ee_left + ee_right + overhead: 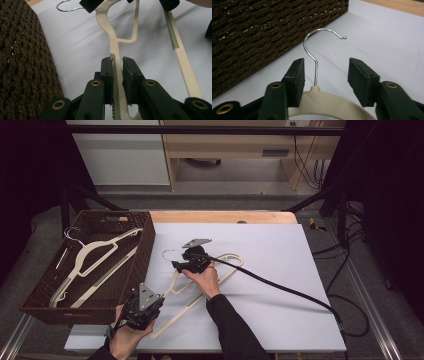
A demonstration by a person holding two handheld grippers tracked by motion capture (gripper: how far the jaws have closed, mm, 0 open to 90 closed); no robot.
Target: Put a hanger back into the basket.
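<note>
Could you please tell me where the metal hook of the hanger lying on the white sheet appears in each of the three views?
High view: the metal hook lies left of centre, just left of the right gripper.
Left gripper view: it curls at the top left.
Right gripper view: it rises in the centre, between the open jaws.
Shared landmark: the brown woven basket, left of the hook in all three.

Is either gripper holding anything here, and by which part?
The left gripper is shut on one arm of the cream hanger on the white board. The right gripper is open around the hanger's neck, below the metal hook, gripping nothing.
</note>
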